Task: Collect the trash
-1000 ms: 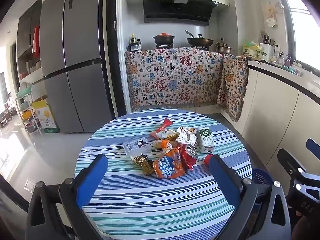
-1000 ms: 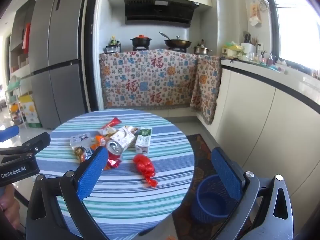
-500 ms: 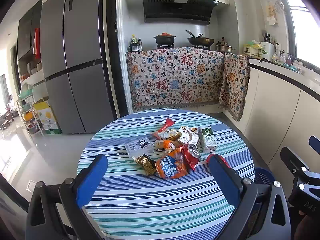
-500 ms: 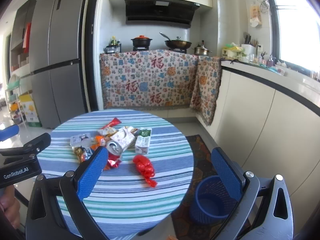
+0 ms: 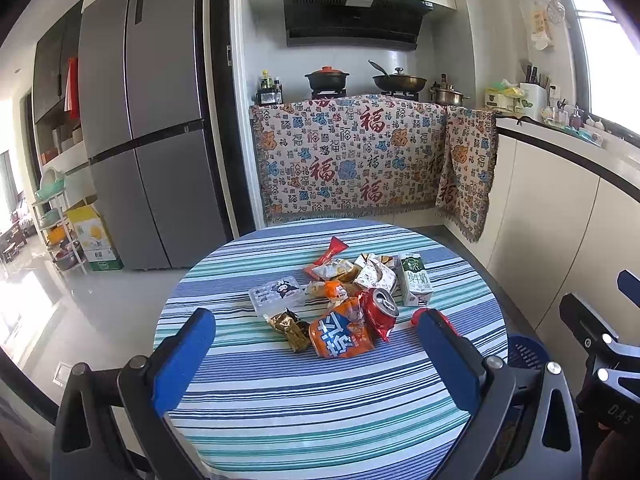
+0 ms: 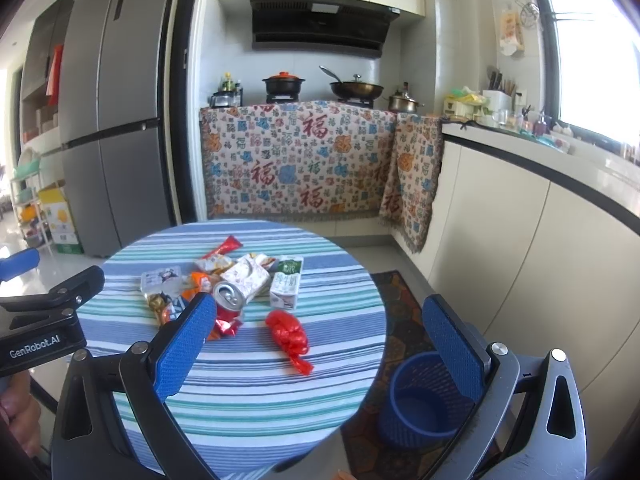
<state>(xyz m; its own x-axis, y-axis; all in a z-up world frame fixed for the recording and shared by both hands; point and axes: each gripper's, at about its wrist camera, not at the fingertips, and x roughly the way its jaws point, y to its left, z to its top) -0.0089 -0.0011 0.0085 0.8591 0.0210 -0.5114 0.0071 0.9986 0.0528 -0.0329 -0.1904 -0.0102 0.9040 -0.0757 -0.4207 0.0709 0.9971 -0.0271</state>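
Left wrist view: the left gripper [image 5: 316,344] hangs spread wide above the tabletop's [image 5: 320,412] near edge, gripping nothing. Mid-tabletop lies the trash pile [image 5: 340,296]: plastic box, orange packet, crushed red can, milk carton. Right gripper [image 6: 320,336] likewise spread, empty; blue bin [image 6: 424,396] stands on the floor beside the right edge.

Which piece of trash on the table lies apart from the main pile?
The red crumpled plastic bag, alone on the striped tablecloth nearest the blue bin; the rest cluster together.
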